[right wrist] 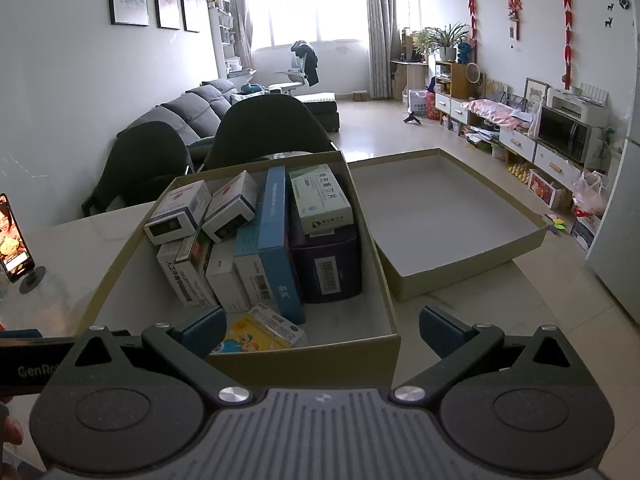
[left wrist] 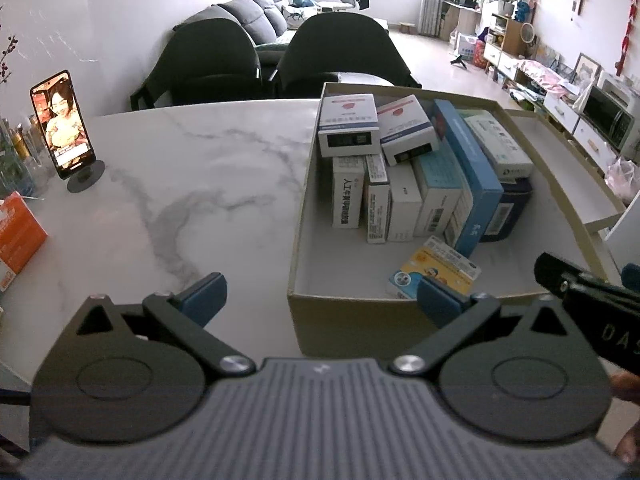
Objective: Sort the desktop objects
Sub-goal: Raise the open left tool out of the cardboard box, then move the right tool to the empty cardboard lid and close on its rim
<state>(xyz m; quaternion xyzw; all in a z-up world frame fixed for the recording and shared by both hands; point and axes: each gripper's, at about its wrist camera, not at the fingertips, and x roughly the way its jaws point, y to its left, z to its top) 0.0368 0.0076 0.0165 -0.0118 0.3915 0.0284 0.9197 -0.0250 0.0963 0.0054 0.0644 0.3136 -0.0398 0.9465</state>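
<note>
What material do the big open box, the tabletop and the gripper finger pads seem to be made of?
Open box: likely cardboard, matte tan outside, pale inside, thin straight walls.
Tabletop: marble or marble-look slab, white with grey veins, slightly glossy.
Finger pads: probably rubber or soft plastic, matte blue.

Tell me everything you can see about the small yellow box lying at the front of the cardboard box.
The small yellow box is a printed carton, yellow with cartoon artwork, a white panel of small text and a blue patch at one end. It lies flat on the floor of the cardboard box, near the front wall, apart from the row of upright cartons except the tall blue box, whose lower end stands right by it. It looks closed and undamaged. Neither hand-held gripper touches it.
</note>
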